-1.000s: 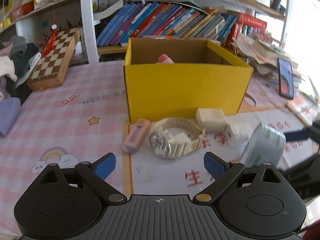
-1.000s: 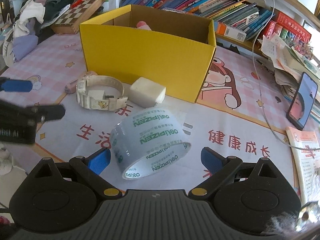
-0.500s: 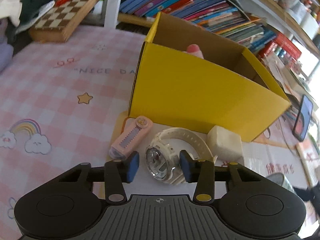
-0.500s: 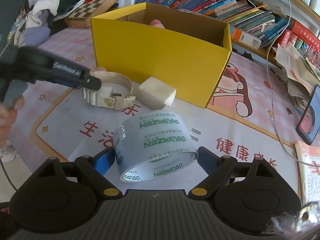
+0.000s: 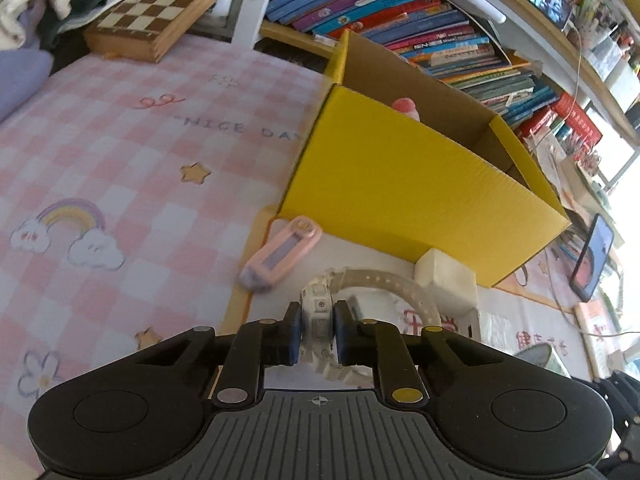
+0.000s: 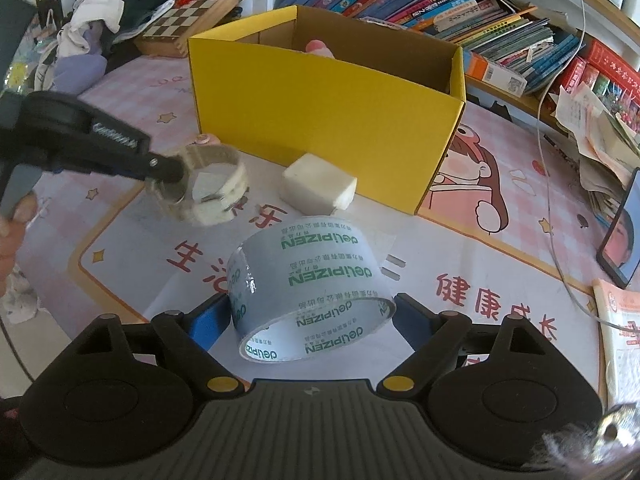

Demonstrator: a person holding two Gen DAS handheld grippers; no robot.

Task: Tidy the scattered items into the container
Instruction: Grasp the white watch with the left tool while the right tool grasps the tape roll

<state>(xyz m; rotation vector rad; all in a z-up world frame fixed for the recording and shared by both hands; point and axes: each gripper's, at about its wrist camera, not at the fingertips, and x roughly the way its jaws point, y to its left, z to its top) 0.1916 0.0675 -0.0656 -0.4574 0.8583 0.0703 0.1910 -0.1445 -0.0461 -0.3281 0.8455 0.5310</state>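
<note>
We see the surface (image 5: 120, 152) first — a pink checked cloth with a rainbow and stars, and beside it a white mat printed with red characters. Behind it runs a shelf of books (image 6: 460, 4), with a chessboard (image 6: 200, 12) lying to the left next to a heap of clothes (image 6: 100, 12).

On the surface stands the yellow box (image 6: 320, 108), open at the top, with something pink (image 6: 318, 46) just showing inside near the far wall.

Closer to us, the roll of tape (image 6: 308, 292) lies on its side between the fingers of the right gripper (image 6: 310, 320). Its blue pads sit at either flank of the roll; we cannot tell whether they press on it or merely bracket it.

A cream-coloured block (image 6: 318, 188) rests just in front of the box, near its right-hand end.

The left gripper (image 5: 316, 336) is closed narrow on the body of the white watch (image 5: 320, 320) — the strap loops away ahead of the fingers. From the right wrist view the watch (image 6: 208, 196) appears slightly blurred and seems raised off the mat.

A pink clip-like item (image 5: 280, 256) lies on the surface by the box's near left corner, apart from the watch. A phone (image 6: 622, 236) lies at the far right.
</note>
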